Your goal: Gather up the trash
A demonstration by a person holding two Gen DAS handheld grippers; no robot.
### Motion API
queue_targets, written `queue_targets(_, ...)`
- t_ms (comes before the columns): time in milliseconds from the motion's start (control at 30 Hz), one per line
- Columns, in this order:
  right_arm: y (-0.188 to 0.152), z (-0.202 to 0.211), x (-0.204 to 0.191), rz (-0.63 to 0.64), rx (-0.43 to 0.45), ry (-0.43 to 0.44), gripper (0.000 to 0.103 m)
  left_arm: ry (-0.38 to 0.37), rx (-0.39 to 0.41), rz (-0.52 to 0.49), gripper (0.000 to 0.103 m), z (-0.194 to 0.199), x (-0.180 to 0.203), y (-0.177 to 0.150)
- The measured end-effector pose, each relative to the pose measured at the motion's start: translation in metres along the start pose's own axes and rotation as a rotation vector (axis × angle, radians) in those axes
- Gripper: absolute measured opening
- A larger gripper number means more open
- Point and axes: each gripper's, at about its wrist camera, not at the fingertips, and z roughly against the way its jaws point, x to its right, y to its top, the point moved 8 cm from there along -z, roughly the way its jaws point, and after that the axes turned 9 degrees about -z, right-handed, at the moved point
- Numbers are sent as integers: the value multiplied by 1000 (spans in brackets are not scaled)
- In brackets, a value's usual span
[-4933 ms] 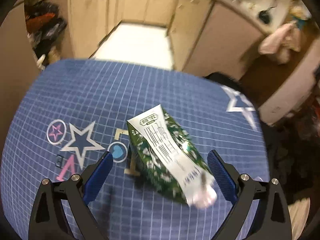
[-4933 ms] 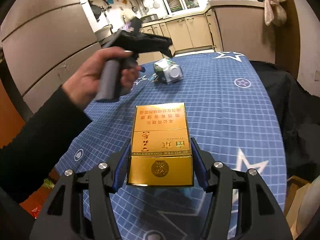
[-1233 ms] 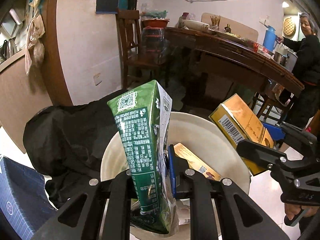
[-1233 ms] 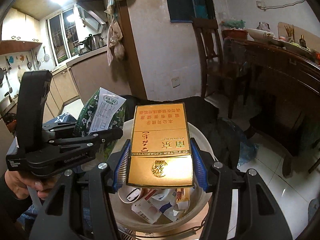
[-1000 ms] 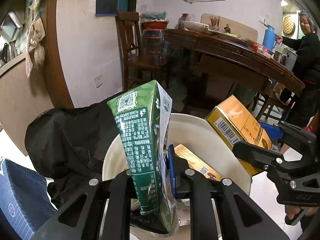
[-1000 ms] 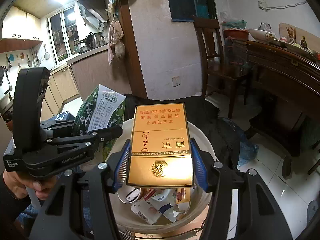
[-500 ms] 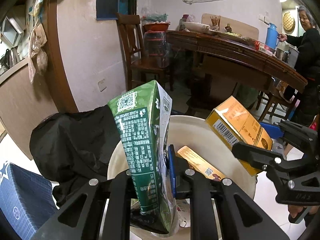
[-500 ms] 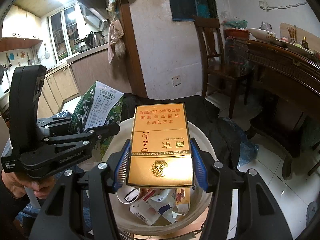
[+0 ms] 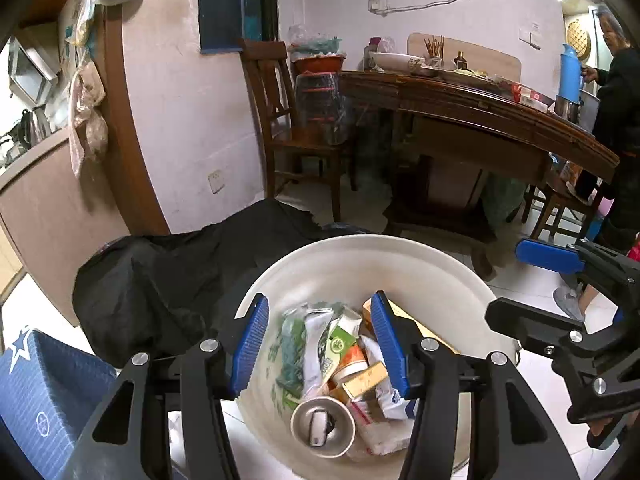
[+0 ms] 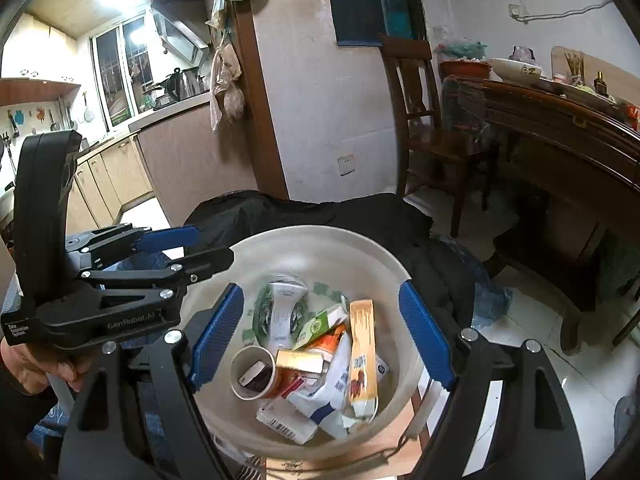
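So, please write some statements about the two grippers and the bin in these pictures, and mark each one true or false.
1. The left gripper is open and holds nothing. True.
2. The right gripper is shut on a gold box. False: it is open and empty.
3. The green carton lies inside the bin. True.
4. The bin has no other trash in it. False: a paper cup, boxes and wrappers lie there too.
5. Both grippers are above the bin. True.
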Motion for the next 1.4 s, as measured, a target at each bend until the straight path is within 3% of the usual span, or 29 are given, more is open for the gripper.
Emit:
queue_targets(167,-26,34,-12,-8,15,-15,78,23,37,-31,57,46,7,-25)
queue_targets(233,-41,51,-19,-33,25,-30,92,27,46,-36,65,71,12,-43)
queue_targets(300,-57,70,-26,-49,46,-50,97,46,68,-18,86,99,14,-64)
queue_targets(367,-76,92,-32,-41,83,-130,97,76,124,13,99,126,12,-83)
queue_targets(467,-103,117,-39,-14,97,-249,98,51,125,-12,99,160,22,-117)
queue_targets(567,-126,139,-50,18,118,-328,98,155,130,-27,99,192,26,-147)
queue_targets(700,-149,168,-72,89,174,-401,98,202,195,53,99,236,27,-171)
queue_targets(833,-159,187,-81,27,166,-336,98,282,201,81,99,262,25,-189)
queue_targets(967,-162,202,-87,-10,164,-296,98,272,203,104,99,282,33,-200)
queue_targets(1200,-173,223,-89,36,181,-341,98,260,203,44,99,303,58,-199)
queue_targets(1400,-168,232,-87,19,204,-340,98,300,196,-2,99,305,76,-194)
